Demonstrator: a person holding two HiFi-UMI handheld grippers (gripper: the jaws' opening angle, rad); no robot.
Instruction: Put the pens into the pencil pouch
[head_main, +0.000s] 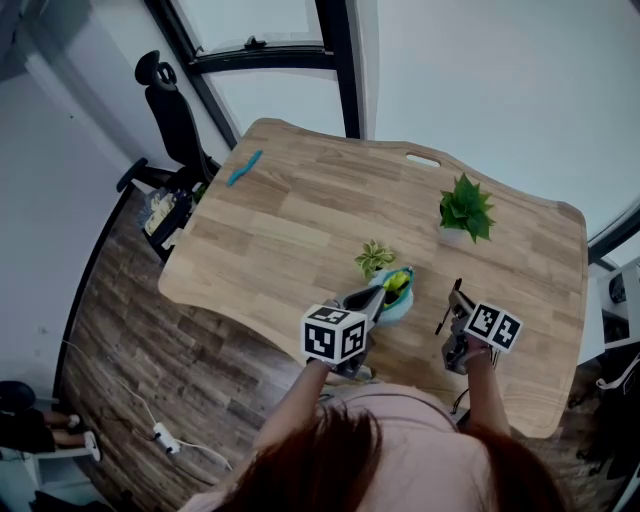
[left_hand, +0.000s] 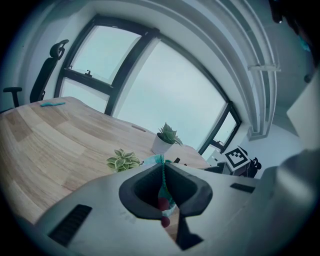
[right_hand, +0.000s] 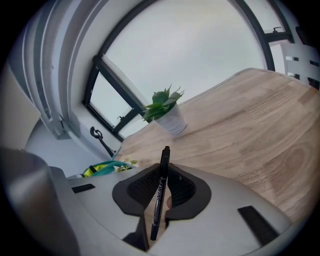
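A teal pencil pouch (head_main: 400, 300) with something yellow-green in its mouth sits near the table's front edge. My left gripper (head_main: 378, 298) is shut on the pouch's rim; in the left gripper view the teal zip edge (left_hand: 162, 176) runs between the closed jaws of the left gripper (left_hand: 162, 172). To its right, my right gripper (head_main: 458, 302) is lifted off the table and shut on a black pen (head_main: 447, 312). In the right gripper view the right gripper (right_hand: 162, 175) clamps the pen (right_hand: 160, 192), which stands nearly upright. The pouch (right_hand: 105, 168) lies to its left.
A small variegated succulent (head_main: 374, 258) stands just behind the pouch, and a larger potted plant (head_main: 465, 208) further back right. A teal pen (head_main: 243, 167) lies at the wooden table's (head_main: 300, 220) far left corner. A black office chair (head_main: 170, 110) stands beyond that corner.
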